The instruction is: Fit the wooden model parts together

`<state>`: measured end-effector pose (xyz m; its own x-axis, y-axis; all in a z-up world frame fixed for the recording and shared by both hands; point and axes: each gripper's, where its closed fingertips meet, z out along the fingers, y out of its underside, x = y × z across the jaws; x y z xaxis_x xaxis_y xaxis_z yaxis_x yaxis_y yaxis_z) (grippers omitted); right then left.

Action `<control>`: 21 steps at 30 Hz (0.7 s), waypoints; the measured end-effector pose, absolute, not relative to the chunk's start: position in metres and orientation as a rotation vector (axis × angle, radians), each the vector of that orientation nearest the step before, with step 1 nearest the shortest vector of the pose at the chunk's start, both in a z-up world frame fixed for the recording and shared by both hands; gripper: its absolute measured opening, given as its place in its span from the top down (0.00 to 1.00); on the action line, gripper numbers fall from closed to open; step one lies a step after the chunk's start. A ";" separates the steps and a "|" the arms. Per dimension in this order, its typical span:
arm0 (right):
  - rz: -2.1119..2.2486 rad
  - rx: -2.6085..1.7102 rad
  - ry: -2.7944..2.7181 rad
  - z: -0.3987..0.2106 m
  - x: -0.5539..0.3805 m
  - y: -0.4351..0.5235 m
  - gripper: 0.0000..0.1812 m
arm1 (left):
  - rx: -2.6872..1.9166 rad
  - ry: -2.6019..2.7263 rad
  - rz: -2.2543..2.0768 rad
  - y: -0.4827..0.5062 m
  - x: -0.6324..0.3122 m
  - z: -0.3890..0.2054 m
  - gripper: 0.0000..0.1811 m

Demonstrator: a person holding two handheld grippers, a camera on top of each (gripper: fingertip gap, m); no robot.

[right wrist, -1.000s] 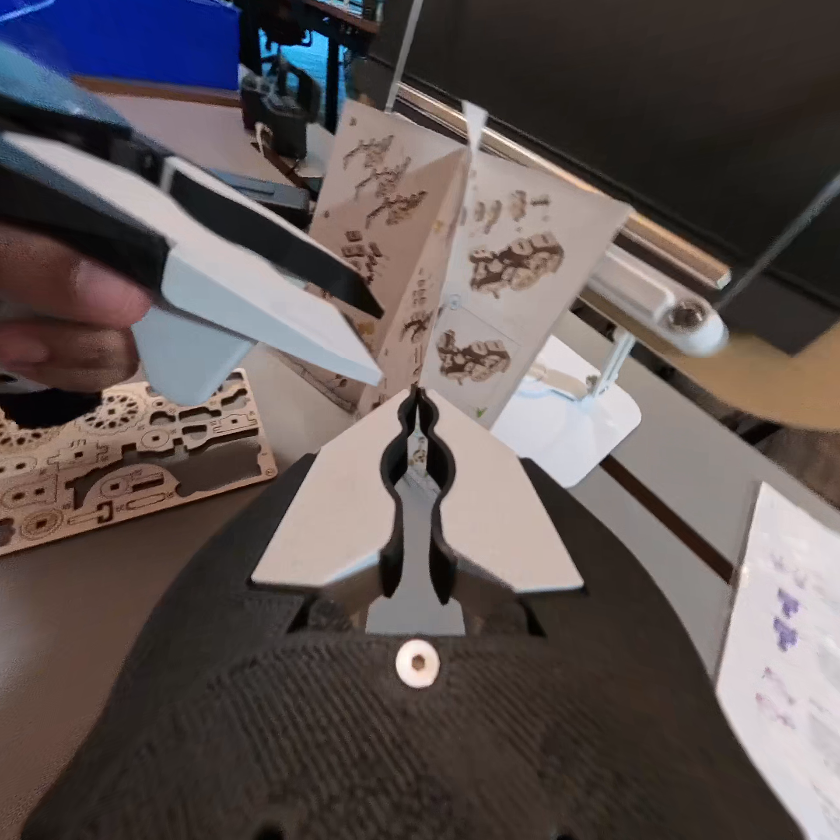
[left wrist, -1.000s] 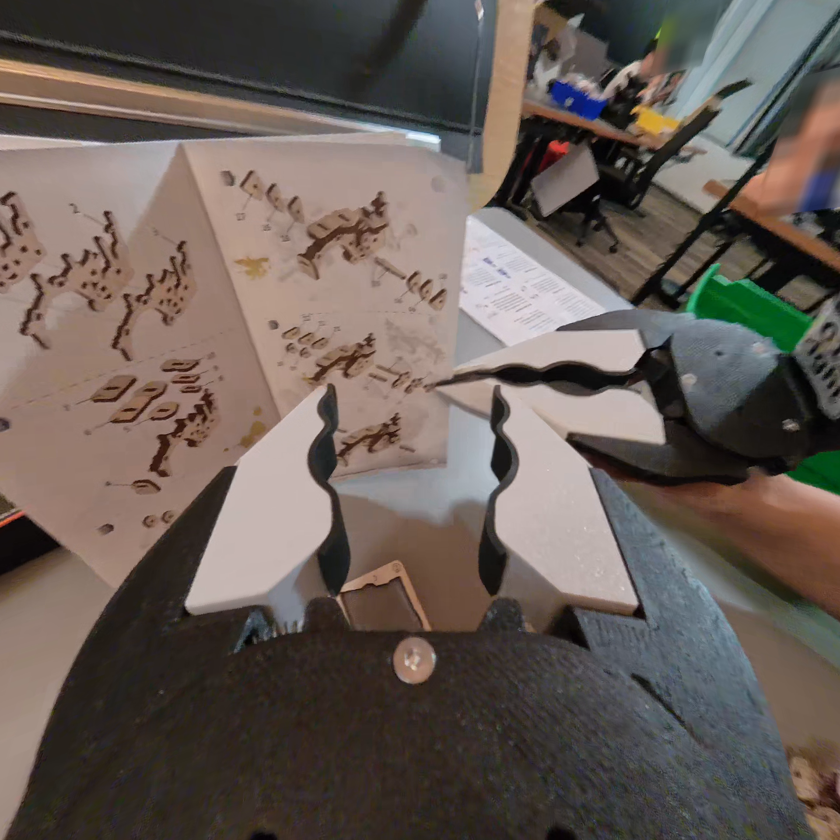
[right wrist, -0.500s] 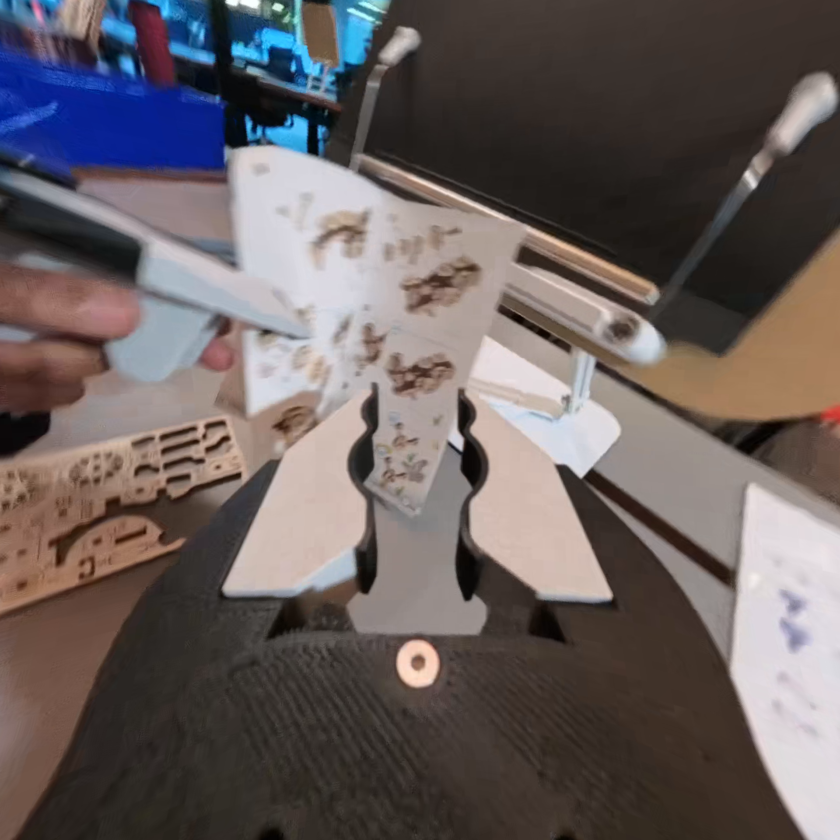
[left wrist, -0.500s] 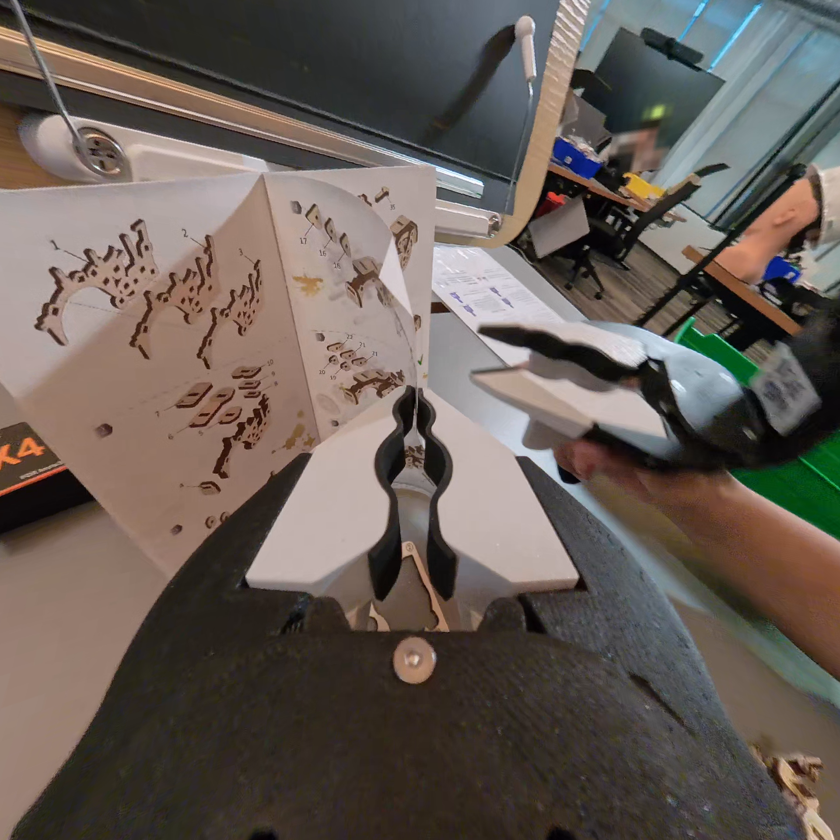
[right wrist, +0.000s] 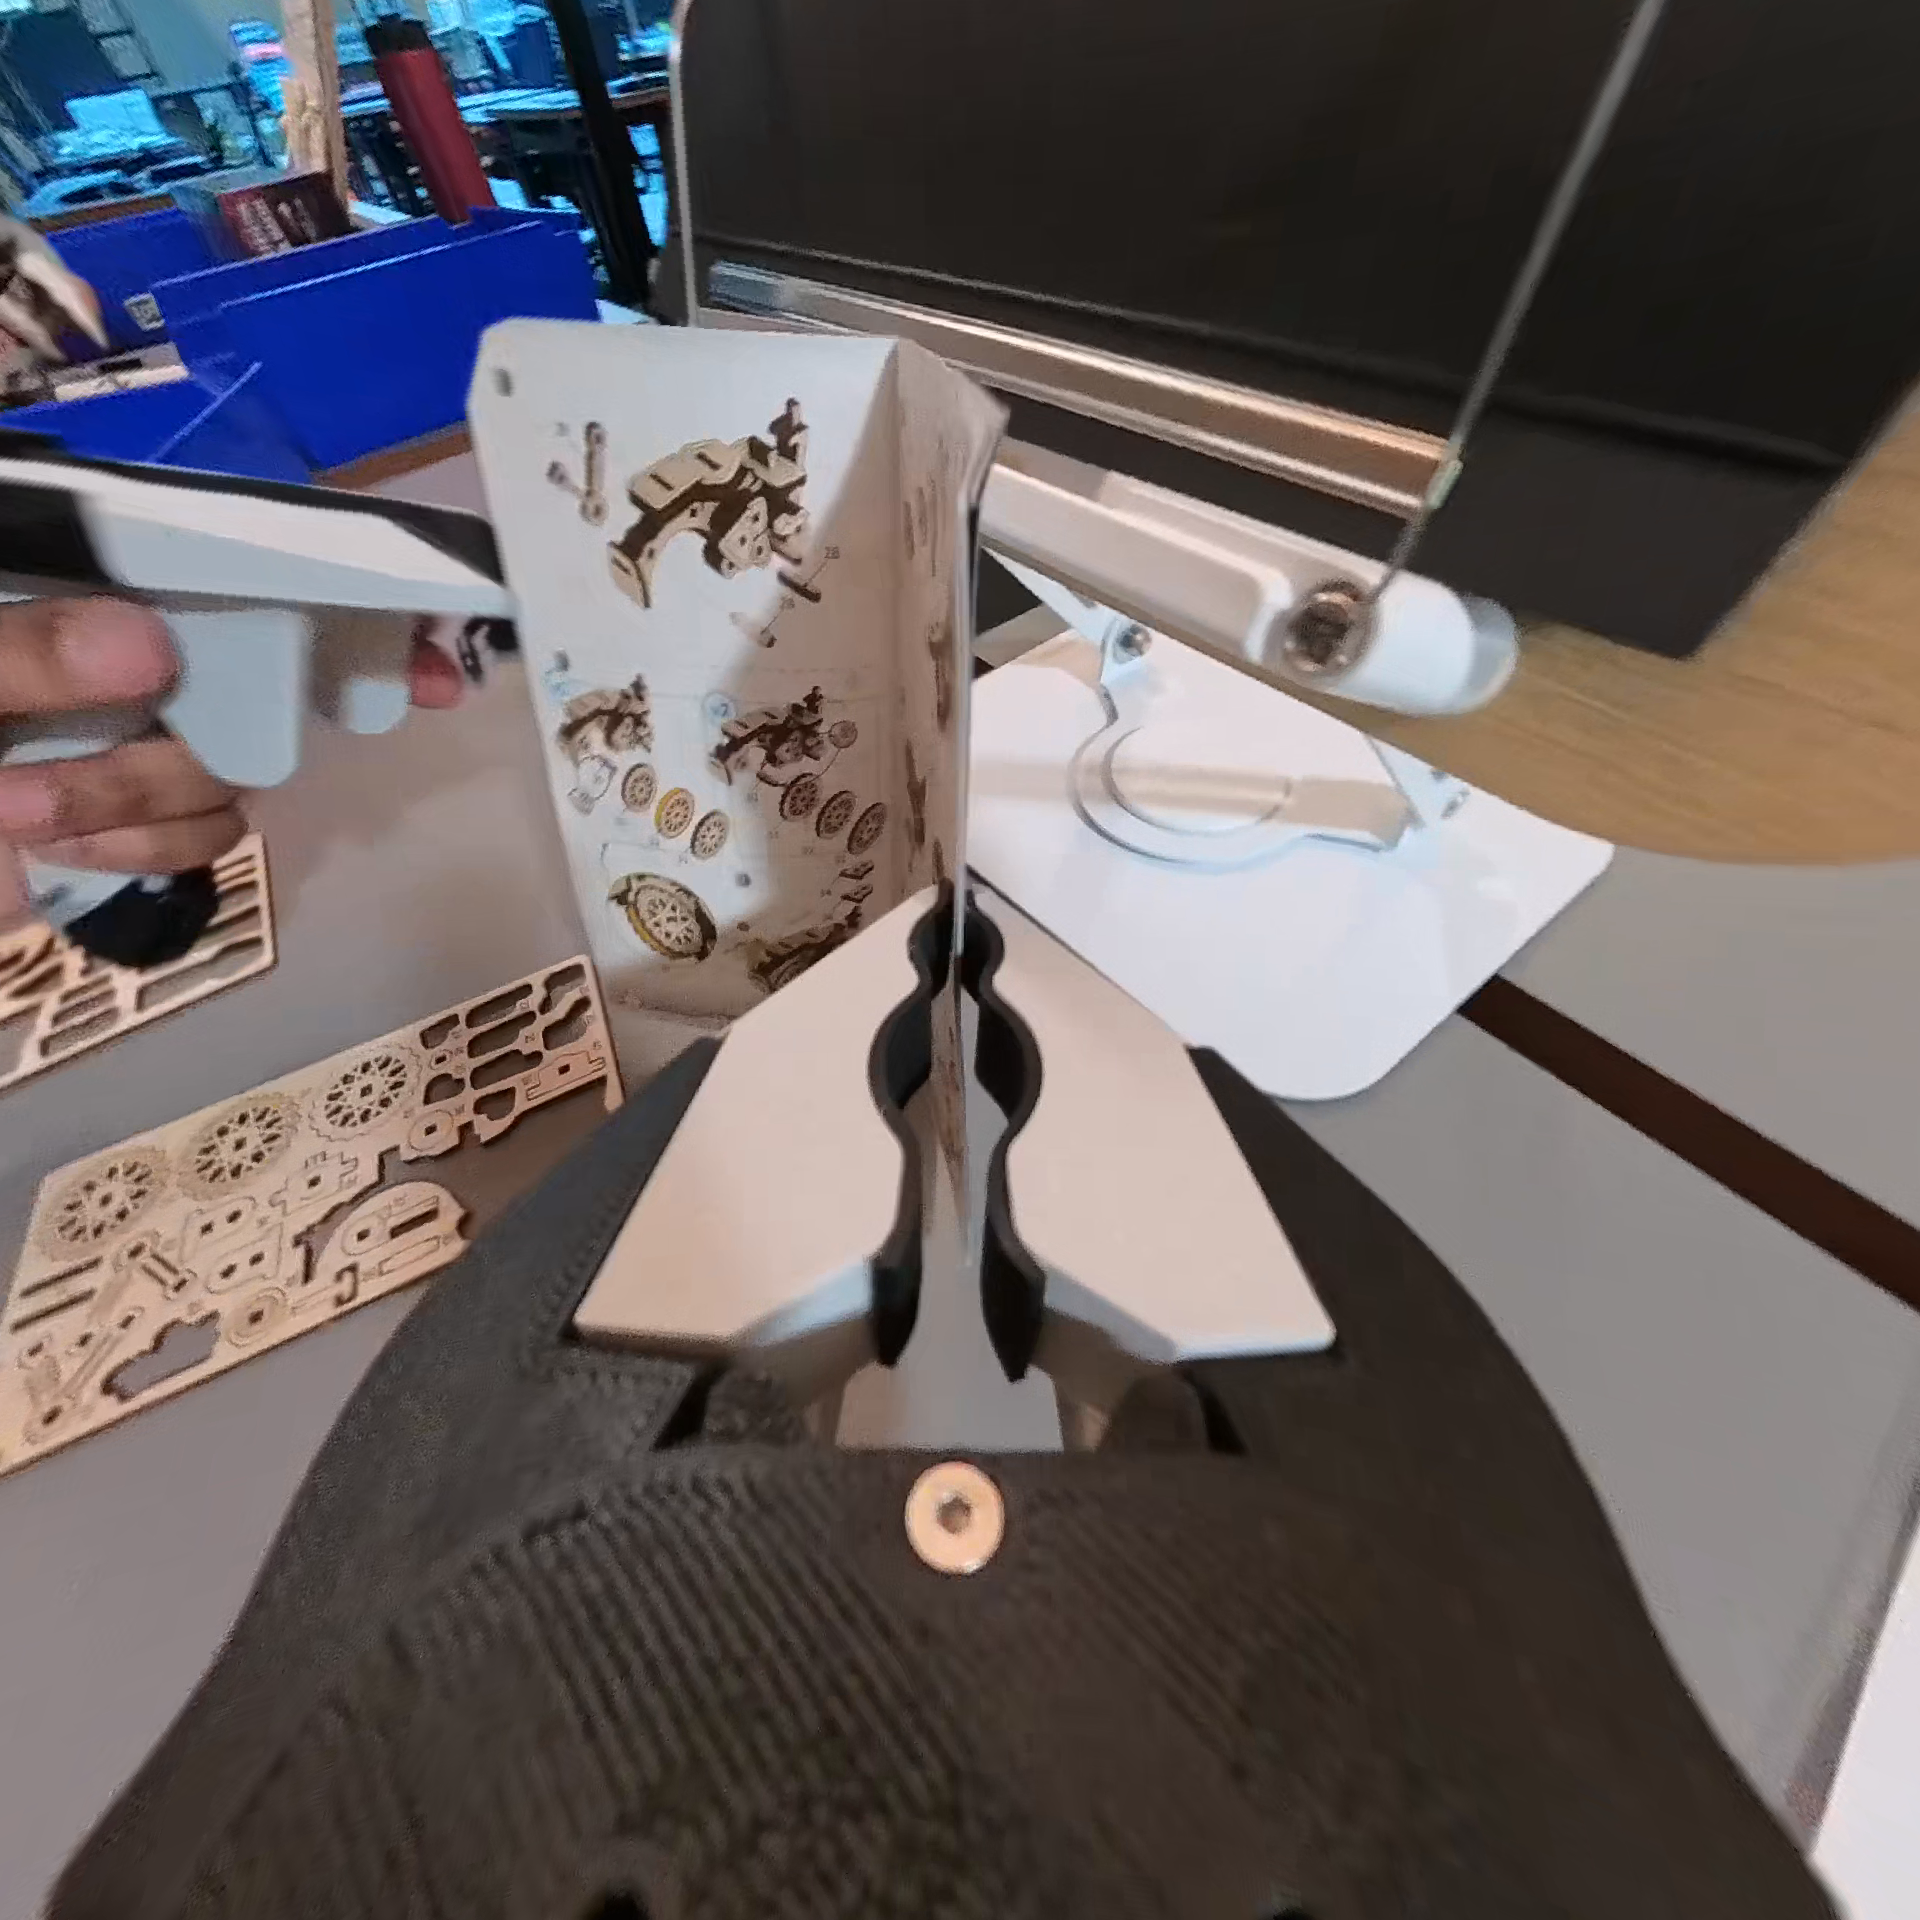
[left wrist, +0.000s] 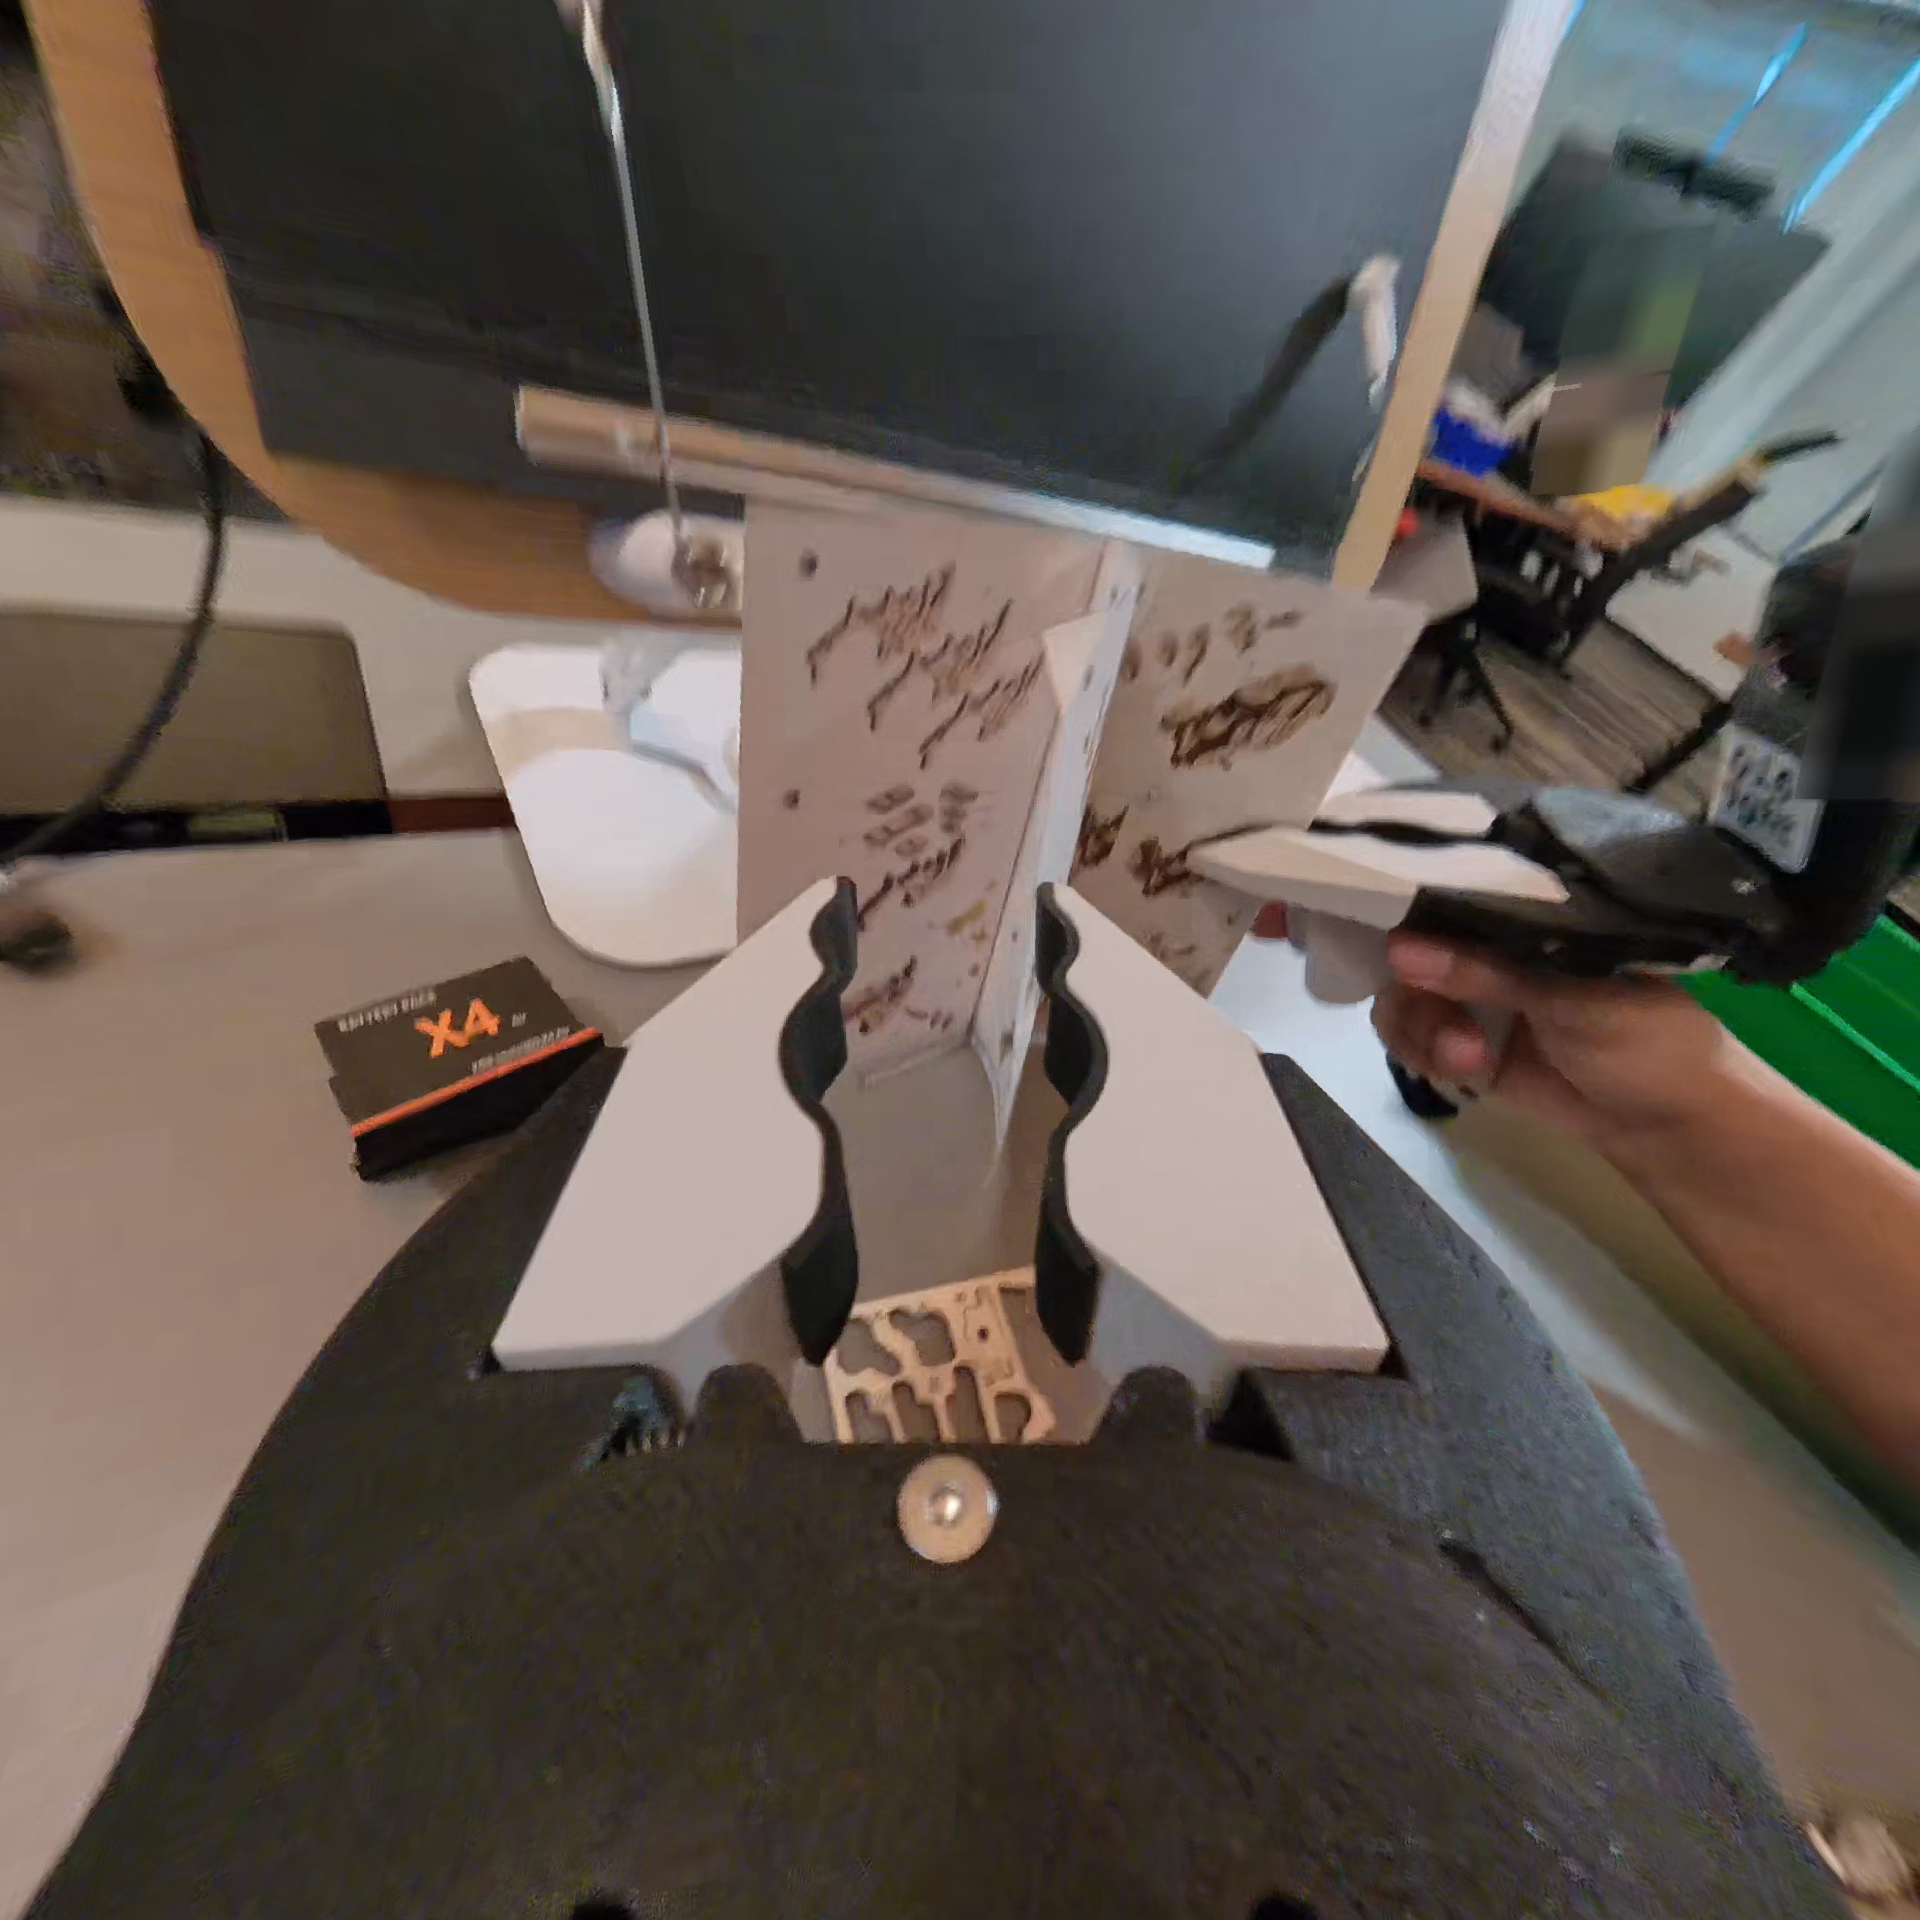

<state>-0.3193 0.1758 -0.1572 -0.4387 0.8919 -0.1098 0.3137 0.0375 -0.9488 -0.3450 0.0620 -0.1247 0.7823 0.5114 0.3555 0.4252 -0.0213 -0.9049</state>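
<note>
Laser-cut wooden sheet (right wrist: 260, 1195) lies flat beside creased paper booklet (right wrist: 707, 665)

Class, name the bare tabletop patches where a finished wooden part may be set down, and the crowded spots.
Free: grey table left of the black box; also in front of the white stand base. Crowded: around wooden sheets, booklet.

Pale tan wooden parts sheet (right wrist: 301, 1164)

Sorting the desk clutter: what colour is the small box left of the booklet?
Black with orange trim, the small box shows best in the left wrist view.
</note>
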 end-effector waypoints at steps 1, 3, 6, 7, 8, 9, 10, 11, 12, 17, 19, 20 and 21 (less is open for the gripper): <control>1.411 -1.249 -1.776 -0.157 -0.318 0.178 1.00 | -1.593 -0.715 0.137 0.063 -0.337 -0.112 0.83; 1.399 -1.298 -1.757 -0.155 -0.315 0.179 1.00 | -1.561 -0.601 0.298 0.070 -0.314 -0.096 0.83; 1.358 -1.373 -1.768 -0.152 -0.311 0.175 1.00 | -1.472 -0.419 0.424 0.086 -0.259 -0.087 0.93; 1.339 -1.390 -1.767 -0.149 -0.309 0.173 1.00 | -1.460 -0.337 0.408 0.095 -0.236 -0.088 0.97; 1.323 -1.383 -1.774 -0.143 -0.306 0.170 1.00 | -1.476 -0.261 0.394 0.104 -0.217 -0.092 0.97; 1.301 -1.369 -1.785 -0.137 -0.303 0.166 1.00 | -1.511 -0.224 0.394 0.112 -0.206 -0.098 0.94; 1.269 -1.350 -1.795 -0.130 -0.299 0.163 1.00 | -1.540 -0.210 0.381 0.118 -0.200 -0.102 0.93; 1.229 -1.321 -1.802 -0.123 -0.295 0.160 1.00 | -1.542 -0.200 0.337 0.123 -0.194 -0.101 0.91; 1.186 -1.287 -1.810 -0.116 -0.291 0.157 1.00 | -1.520 -0.198 0.270 0.125 -0.187 -0.095 0.91; 1.094 -1.181 -1.862 -0.096 -0.260 0.132 1.00 | -1.481 -0.250 0.066 0.126 -0.167 -0.076 0.86; 1.101 -1.162 -1.867 -0.090 -0.249 0.123 1.00 | -1.508 -0.317 0.094 0.121 -0.173 -0.079 0.86; 1.115 -1.161 -1.871 -0.088 -0.244 0.119 1.00 | -1.515 -0.361 0.106 0.116 -0.177 -0.081 0.86; 1.141 -1.168 -1.873 -0.085 -0.238 0.116 1.00 | -1.512 -0.414 0.113 0.111 -0.182 -0.082 0.86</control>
<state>-0.2382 0.1156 -0.0853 -0.3962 0.9153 0.0730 0.3547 0.2259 -0.9073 -0.1822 0.1106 -0.0818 0.9255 0.3252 0.1942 0.1818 0.0683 -0.9810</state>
